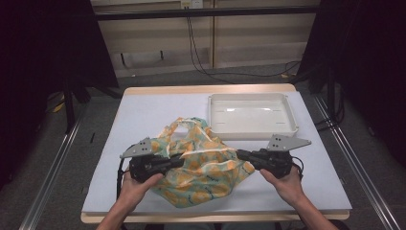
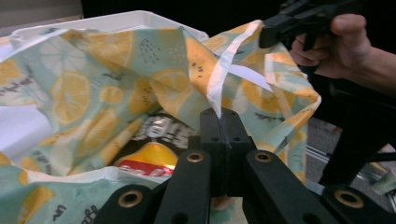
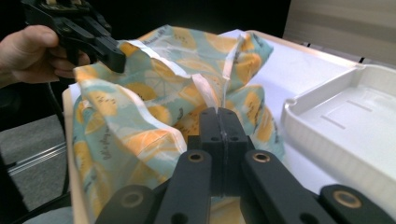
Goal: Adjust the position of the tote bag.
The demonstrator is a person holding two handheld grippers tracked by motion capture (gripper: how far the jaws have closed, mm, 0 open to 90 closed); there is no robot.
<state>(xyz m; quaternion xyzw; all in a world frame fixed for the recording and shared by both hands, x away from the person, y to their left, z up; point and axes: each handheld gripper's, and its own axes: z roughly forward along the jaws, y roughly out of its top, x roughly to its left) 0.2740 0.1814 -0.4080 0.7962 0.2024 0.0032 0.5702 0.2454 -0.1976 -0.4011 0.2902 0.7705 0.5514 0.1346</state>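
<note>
On the counter point(image 1: 143, 110) beside the white tray point(image 1: 287, 125), the lemon-print bag point(image 1: 206, 172) hangs soft and floppy between the left gripper point(image 1: 178, 162) and right gripper point(image 1: 241, 154), fingers pinched on its white-edged rim, probably the surest hold.

Mint-green bag point(image 1: 203, 165) with orange-slice print; white tray point(image 1: 251, 115); black grippers.
</note>
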